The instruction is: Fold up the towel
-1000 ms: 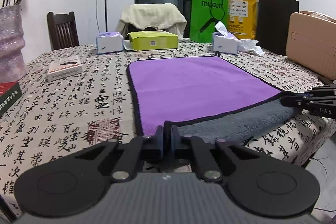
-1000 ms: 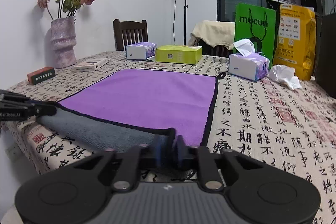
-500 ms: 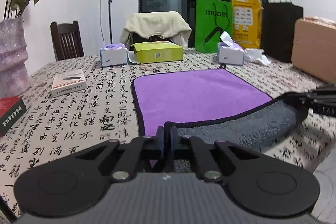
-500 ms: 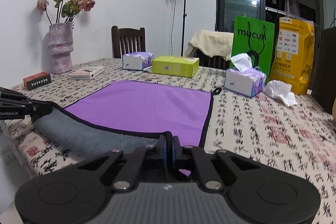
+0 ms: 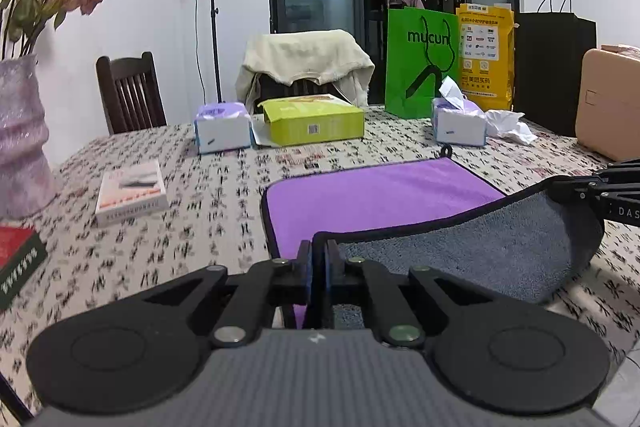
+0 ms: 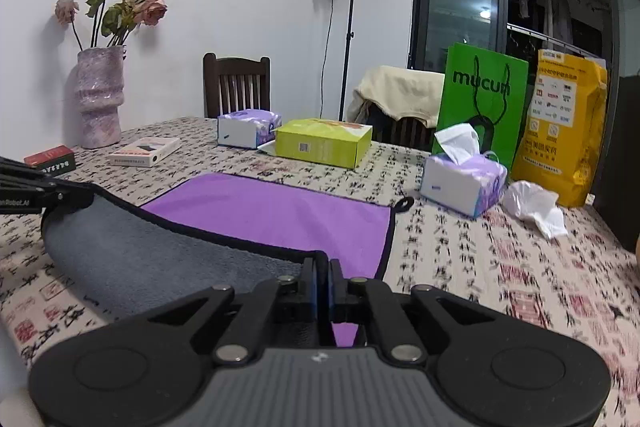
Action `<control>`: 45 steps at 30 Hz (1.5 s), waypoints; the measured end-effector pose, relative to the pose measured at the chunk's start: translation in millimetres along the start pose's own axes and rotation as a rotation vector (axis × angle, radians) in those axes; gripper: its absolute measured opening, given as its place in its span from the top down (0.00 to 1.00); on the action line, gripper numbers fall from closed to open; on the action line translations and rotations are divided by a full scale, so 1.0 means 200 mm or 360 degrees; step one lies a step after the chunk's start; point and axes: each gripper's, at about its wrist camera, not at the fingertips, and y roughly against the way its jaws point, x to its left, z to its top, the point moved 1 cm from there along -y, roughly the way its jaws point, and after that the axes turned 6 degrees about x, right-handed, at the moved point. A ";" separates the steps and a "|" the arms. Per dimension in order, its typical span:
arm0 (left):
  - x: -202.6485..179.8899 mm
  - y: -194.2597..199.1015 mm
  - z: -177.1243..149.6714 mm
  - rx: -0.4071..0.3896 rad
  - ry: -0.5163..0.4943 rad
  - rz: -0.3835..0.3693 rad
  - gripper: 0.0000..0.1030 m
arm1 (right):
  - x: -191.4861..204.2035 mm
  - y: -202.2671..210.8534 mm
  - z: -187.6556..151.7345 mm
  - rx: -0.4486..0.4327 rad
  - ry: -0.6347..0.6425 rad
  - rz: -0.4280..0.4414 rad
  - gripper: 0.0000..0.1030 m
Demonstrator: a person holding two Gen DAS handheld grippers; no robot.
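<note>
A towel, purple on top [image 5: 376,195] and grey underneath [image 5: 472,255], lies on the patterned table with its near edge lifted and curled over. My left gripper [image 5: 319,251] is shut on the towel's near left corner. My right gripper [image 6: 322,269] is shut on the near right corner; it also shows in the left wrist view [image 5: 592,189]. The left gripper shows at the left edge of the right wrist view [image 6: 52,193]. In the right wrist view the purple face [image 6: 280,211] lies flat further back and the grey underside [image 6: 152,259] sags between the grippers.
Behind the towel stand two tissue boxes [image 5: 222,127] [image 5: 458,125], a yellow-green box [image 5: 316,121], green [image 5: 420,63] and yellow bags [image 5: 486,55]. At left lie a white box [image 5: 132,193], a red box [image 5: 16,259] and a vase of flowers [image 6: 100,95]. Chairs stand beyond the table.
Both grippers have lifted the towel's near edge higher and carried it forward over the purple face. More grey underside shows and less purple is visible.
</note>
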 end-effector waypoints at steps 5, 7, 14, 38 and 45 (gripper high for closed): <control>0.03 -0.07 0.08 0.0008 0.0013 -0.0004 0.94 | -0.04 -0.07 0.07 0.0010 0.0020 0.0018 0.95; 0.03 -0.10 0.11 0.0015 0.0002 0.0000 0.94 | -0.06 -0.10 0.10 0.0023 0.0021 0.0029 0.95; 0.06 -0.22 0.21 0.0025 -0.0040 0.0018 0.93 | -0.12 -0.24 0.17 0.0049 0.0006 0.0058 0.95; 0.18 -0.57 0.39 0.0129 0.0025 -0.0010 0.93 | -0.28 -0.60 0.36 0.0124 -0.0080 0.0117 0.95; 0.21 -0.67 0.45 0.0156 0.0000 -0.0017 0.93 | -0.33 -0.70 0.40 0.0163 -0.0132 0.0140 0.95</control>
